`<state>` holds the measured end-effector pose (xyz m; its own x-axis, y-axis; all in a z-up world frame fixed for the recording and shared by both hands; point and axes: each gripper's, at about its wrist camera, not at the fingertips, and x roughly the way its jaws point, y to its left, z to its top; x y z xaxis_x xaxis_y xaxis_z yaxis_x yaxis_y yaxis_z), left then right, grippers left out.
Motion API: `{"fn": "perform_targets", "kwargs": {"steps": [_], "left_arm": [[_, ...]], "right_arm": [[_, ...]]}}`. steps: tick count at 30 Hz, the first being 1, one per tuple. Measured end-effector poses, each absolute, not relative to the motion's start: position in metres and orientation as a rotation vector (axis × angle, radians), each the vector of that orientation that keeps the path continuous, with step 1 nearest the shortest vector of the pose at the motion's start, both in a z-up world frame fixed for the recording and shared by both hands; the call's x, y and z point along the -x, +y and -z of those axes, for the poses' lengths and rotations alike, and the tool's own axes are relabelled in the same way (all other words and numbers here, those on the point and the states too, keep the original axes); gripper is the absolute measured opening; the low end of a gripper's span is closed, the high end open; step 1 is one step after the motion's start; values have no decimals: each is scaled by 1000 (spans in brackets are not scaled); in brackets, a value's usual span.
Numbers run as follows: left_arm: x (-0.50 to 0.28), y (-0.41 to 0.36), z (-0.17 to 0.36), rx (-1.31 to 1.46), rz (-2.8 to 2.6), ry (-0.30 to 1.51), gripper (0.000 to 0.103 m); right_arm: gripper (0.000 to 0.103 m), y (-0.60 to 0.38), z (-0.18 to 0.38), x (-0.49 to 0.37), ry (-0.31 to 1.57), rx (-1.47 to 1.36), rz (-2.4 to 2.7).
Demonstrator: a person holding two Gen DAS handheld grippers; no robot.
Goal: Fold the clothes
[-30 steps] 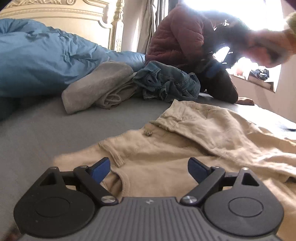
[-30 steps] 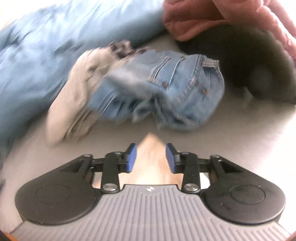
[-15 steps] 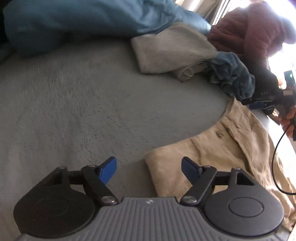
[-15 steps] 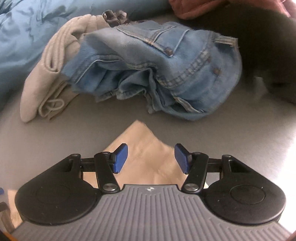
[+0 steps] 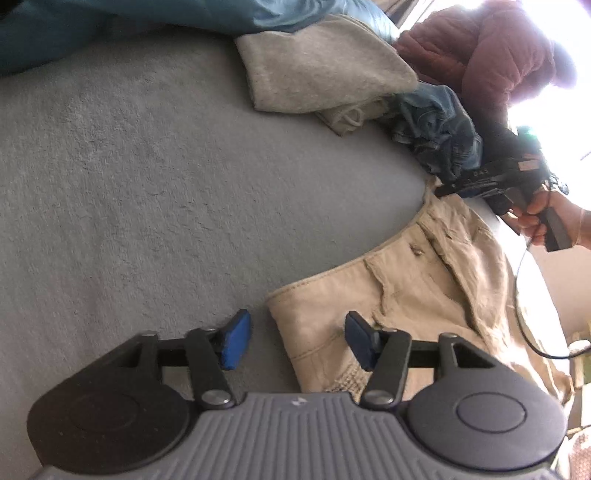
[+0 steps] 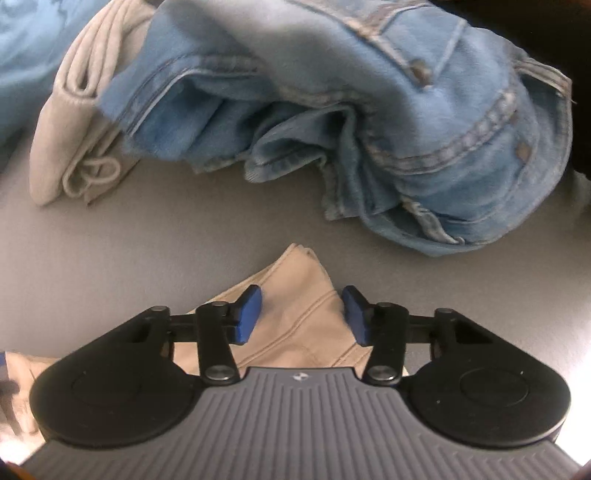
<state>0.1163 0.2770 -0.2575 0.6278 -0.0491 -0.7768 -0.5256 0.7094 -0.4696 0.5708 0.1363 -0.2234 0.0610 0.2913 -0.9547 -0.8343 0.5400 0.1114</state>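
Beige trousers (image 5: 413, 295) lie spread on the grey bed cover (image 5: 147, 184). My left gripper (image 5: 297, 341) is open, with one waistband corner of the trousers lying between its blue pads. My right gripper (image 6: 301, 314) is open too, straddling the other corner of the beige trousers (image 6: 295, 295). In the left wrist view the right gripper (image 5: 480, 181) shows at the far end of the waistband, held by a hand (image 5: 546, 218).
Crumpled blue jeans (image 6: 369, 129) and a folded grey garment (image 6: 74, 129) lie just beyond the trousers. A blue duvet (image 5: 110, 22) lies at the back. A person in a dark red jacket (image 5: 498, 55) leans over the bed. A black cable (image 5: 524, 314) hangs from the right gripper.
My left gripper has swung left to the waistband corner, staying open. My right gripper has opened, letting go of the beige corner, and has moved closer to the jeans.
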Motion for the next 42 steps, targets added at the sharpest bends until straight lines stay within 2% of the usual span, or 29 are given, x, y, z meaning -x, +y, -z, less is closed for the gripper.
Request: {"fn": "perform_targets", "kwargs": {"steps": [3, 4, 6, 7, 9, 11, 21, 29, 34, 36, 37, 39, 41, 42], "left_arm": [[-119, 273, 260, 769, -333, 849, 42], [-120, 271, 260, 766, -342, 845, 35], [-118, 268, 258, 757, -366, 835, 27], [-118, 266, 257, 755, -368, 826, 12], [-118, 260, 252, 731, -388, 811, 9], [-117, 256, 247, 709, -408, 796, 7], [-106, 277, 217, 705, -441, 727, 6], [-92, 330, 211, 681, -534, 701, 6], [-89, 347, 225, 691, -554, 726, 7], [-92, 349, 237, 715, -517, 784, 10], [-90, 352, 243, 746, -512, 806, 17], [-85, 359, 250, 827, -496, 818, 22], [-77, 367, 252, 890, -481, 804, 38], [-74, 370, 253, 920, -473, 796, 41]], "right_arm": [[37, 135, 224, -570, 1232, 560, -929], [35, 135, 224, -570, 1229, 565, -931], [24, 134, 221, -568, 1212, 583, -931], [21, 134, 220, -566, 1203, 592, -931], [10, 135, 215, -559, 1166, 626, -923], [8, 136, 208, -550, 1122, 652, -916], [7, 164, 178, -528, 1015, 636, -973], [7, 208, 169, -513, 976, 608, -1046], [8, 247, 190, -510, 978, 600, -1054], [9, 252, 204, -508, 973, 636, -1029], [11, 253, 209, -506, 963, 666, -1019], [20, 250, 208, -501, 947, 675, -992], [23, 245, 196, -496, 934, 637, -959], [24, 242, 191, -494, 928, 618, -945]]}}
